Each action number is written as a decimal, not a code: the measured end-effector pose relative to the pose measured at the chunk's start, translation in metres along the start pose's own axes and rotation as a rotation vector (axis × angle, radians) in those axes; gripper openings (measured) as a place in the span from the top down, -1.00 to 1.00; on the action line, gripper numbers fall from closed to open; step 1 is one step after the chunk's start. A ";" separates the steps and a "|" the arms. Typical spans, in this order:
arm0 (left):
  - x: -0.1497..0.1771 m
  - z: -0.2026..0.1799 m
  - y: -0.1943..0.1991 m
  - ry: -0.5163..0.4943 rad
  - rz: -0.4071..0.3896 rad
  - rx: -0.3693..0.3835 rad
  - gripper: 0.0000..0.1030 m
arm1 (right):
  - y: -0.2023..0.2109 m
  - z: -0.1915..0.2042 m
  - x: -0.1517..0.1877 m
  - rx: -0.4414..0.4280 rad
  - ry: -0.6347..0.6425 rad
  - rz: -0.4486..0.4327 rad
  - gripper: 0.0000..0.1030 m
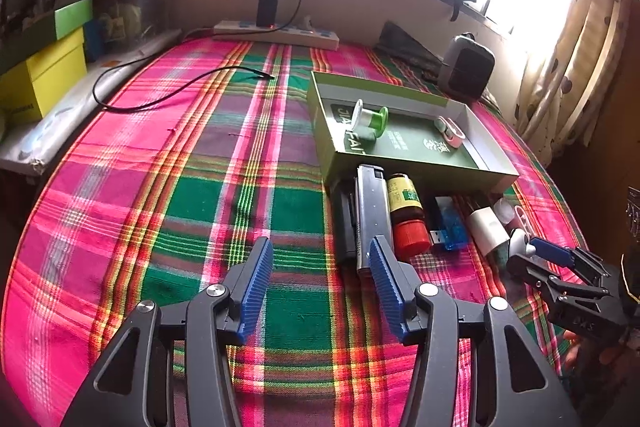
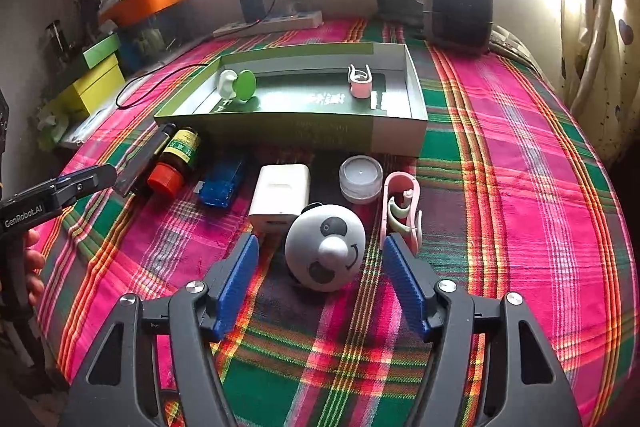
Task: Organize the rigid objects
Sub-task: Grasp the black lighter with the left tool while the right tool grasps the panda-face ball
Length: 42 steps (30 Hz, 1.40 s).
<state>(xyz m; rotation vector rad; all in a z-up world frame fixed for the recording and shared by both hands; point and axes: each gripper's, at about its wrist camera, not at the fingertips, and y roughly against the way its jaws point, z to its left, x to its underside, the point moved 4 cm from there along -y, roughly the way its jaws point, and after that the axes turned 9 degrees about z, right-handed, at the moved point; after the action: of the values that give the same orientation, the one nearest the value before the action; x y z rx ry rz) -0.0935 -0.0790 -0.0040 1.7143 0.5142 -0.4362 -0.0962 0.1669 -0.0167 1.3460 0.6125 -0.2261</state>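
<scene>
A round grey-white panda-face toy [image 2: 325, 247] with black eye patches and a protruding nose lay on the pink-and-green plaid cloth [image 2: 520, 155], between the wide-open fingers of the right gripper [image 2: 320, 263], which held nothing. Beyond it sat a shallow green cardboard box [image 2: 396, 135]; inside were a green-and-white spool [image 2: 238, 85] and a small pink clip [image 2: 360, 83]. The left gripper [image 1: 318, 259] also stood open and empty, beside a row of small items in front of the box.
</scene>
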 end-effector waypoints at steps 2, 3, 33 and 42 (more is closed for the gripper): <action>0.000 -0.001 -0.002 -0.001 0.005 0.004 0.03 | -0.002 -0.001 -0.001 0.006 -0.003 0.011 -0.27; 0.000 -0.001 -0.003 -0.001 0.008 0.007 0.03 | -0.004 -0.002 -0.001 0.014 -0.005 0.018 -0.27; -0.006 -0.029 -0.012 -0.072 0.043 -0.030 0.02 | -0.004 -0.007 -0.001 0.027 -0.018 0.027 0.17; -0.013 -0.030 -0.024 -0.094 0.064 -0.093 0.02 | -0.001 -0.012 0.000 0.020 -0.030 0.019 0.17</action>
<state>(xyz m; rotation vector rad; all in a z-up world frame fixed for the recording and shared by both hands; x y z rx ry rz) -0.1175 -0.0466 -0.0101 1.6083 0.4044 -0.4387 -0.1005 0.1782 -0.0187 1.3644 0.5739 -0.2372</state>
